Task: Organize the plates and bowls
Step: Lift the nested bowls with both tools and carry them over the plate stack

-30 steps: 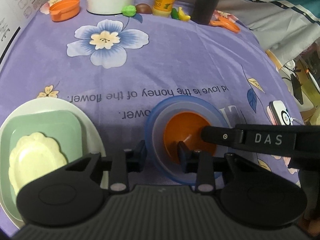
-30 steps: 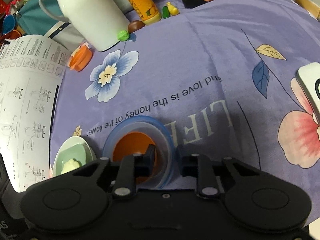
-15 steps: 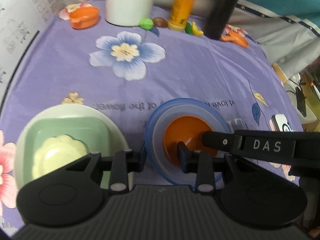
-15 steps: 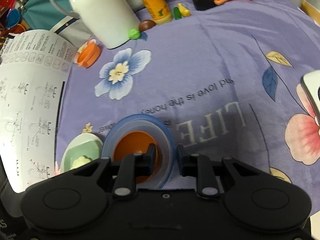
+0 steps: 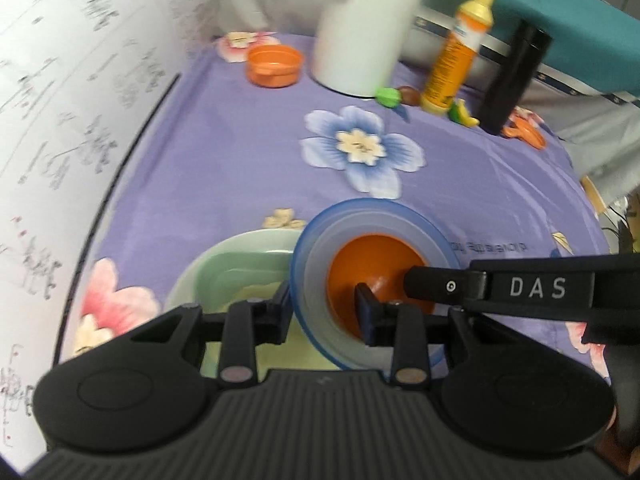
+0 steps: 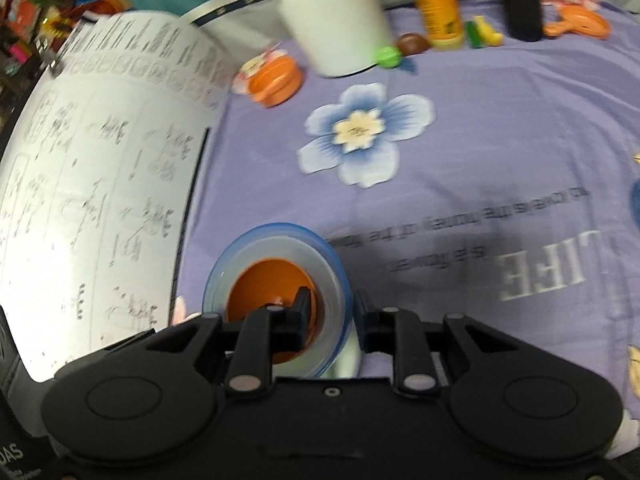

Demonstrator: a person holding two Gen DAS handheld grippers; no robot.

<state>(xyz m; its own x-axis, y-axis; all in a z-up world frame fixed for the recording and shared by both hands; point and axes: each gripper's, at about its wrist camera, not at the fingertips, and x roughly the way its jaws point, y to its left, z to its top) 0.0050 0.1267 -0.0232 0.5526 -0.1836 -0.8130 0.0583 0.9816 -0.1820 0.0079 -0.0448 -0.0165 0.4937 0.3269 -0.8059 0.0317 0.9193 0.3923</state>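
Left wrist view: left gripper (image 5: 323, 307) and right gripper (image 6: 331, 311) each clamp blue bowl (image 5: 372, 216) rim.
Step advice: keep level, centre over green plate stack (image 5: 224, 264), release together.

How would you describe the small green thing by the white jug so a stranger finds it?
On the purple flowered cloth, look along the far edge for the tall white jug. At its foot lies a small bright green lump, beside a round brown piece.

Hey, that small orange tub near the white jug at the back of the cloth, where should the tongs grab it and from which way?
Grip the orange tub by its thin upright rim, one finger inside and one outside, coming down from above on the near side. It sits upright, open and apparently empty. The white jug stands close on one side, so avoid that side.
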